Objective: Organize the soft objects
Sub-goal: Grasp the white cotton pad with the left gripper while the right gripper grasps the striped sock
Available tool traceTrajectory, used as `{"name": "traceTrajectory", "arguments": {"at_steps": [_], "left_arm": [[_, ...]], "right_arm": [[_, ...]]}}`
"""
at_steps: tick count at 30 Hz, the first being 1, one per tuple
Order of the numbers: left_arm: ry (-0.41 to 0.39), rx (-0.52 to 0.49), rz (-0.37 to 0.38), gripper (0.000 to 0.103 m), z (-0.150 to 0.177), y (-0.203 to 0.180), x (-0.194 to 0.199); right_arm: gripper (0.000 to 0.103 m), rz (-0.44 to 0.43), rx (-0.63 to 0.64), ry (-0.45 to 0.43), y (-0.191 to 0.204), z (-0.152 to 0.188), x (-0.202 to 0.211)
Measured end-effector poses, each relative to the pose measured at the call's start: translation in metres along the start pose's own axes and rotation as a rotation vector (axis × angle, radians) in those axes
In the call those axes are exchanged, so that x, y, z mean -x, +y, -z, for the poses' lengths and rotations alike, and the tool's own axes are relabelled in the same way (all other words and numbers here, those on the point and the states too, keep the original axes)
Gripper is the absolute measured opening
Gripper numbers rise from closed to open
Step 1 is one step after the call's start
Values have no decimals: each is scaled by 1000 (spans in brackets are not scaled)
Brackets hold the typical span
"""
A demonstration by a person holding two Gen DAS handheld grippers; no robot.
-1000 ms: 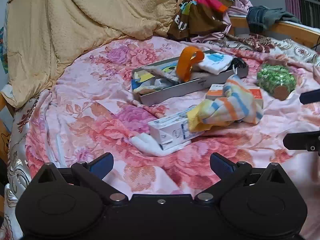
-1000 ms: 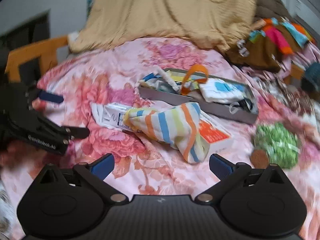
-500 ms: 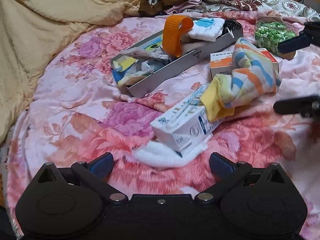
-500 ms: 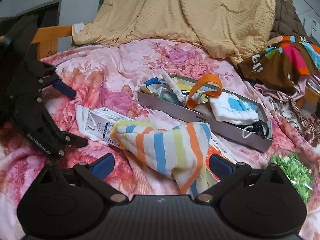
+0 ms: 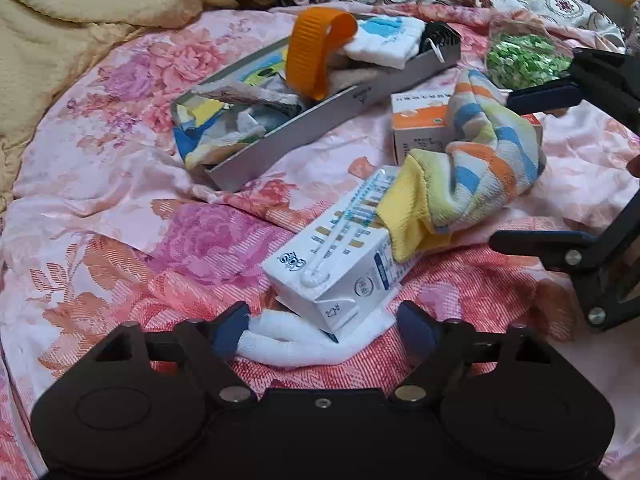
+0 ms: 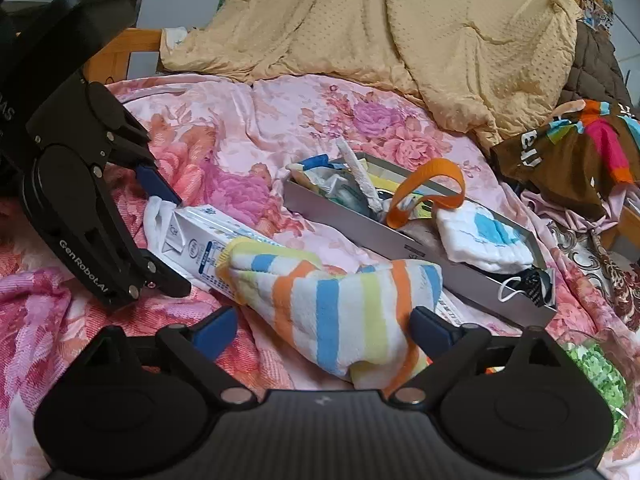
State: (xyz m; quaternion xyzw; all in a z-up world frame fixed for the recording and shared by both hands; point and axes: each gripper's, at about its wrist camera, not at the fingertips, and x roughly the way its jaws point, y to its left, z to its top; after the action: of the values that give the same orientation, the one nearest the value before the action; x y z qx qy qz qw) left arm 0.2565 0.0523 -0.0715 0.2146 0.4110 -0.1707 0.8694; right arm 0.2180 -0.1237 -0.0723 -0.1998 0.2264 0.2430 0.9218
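Observation:
A striped sock [image 5: 480, 168] [image 6: 340, 304] lies draped over a white carton [image 5: 340, 260] [image 6: 208, 236] and an orange-and-white box [image 5: 420, 124]. Under the carton lies a white sock [image 5: 296, 346]. My left gripper [image 5: 322, 330] [image 6: 172, 232] straddles the white sock and the carton's near corner, and its jaws are closing, the pads not clearly pressing. My right gripper [image 6: 322, 330] [image 5: 536, 168] straddles the striped sock's near end. Its jaws are closing too, with a gap left at the left pad. A grey tray [image 5: 320, 120] [image 6: 360, 220] behind holds several cloths and an orange strap [image 5: 316, 52].
All this lies on a pink floral bedspread [image 5: 120, 180]. A yellow quilt [image 6: 400, 32] is heaped at the back. A green bag [image 5: 524, 58] [image 6: 596, 376] lies beside the tray, a brown garment [image 6: 560, 160] at the right. A wooden bed frame [image 6: 120, 52] edges the bed.
Both grippers have moved in and down onto the pile. The left now straddles the white sock and carton, the right the striped sock. Both pairs of jaws have narrowed a little.

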Motion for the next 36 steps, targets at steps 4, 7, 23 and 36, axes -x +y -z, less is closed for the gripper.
{"name": "traceTrajectory", "arguments": {"at_steps": [4,7,23,36], "left_arm": [[34,-26,28,76,-2,2,-2],[76,-28,57,76,-7,9,-6],[206,-186,63,35,-18,5,-11],[331,20,13,13,-33,5,-10]], "right_arm": [[86,1,-1,0,0,0,-1],[83,5,-14,-4,-3,0,-1],[58,13,-15,-15,-1,2,1],[23,16,-55,-58,-9,-1,10]]}}
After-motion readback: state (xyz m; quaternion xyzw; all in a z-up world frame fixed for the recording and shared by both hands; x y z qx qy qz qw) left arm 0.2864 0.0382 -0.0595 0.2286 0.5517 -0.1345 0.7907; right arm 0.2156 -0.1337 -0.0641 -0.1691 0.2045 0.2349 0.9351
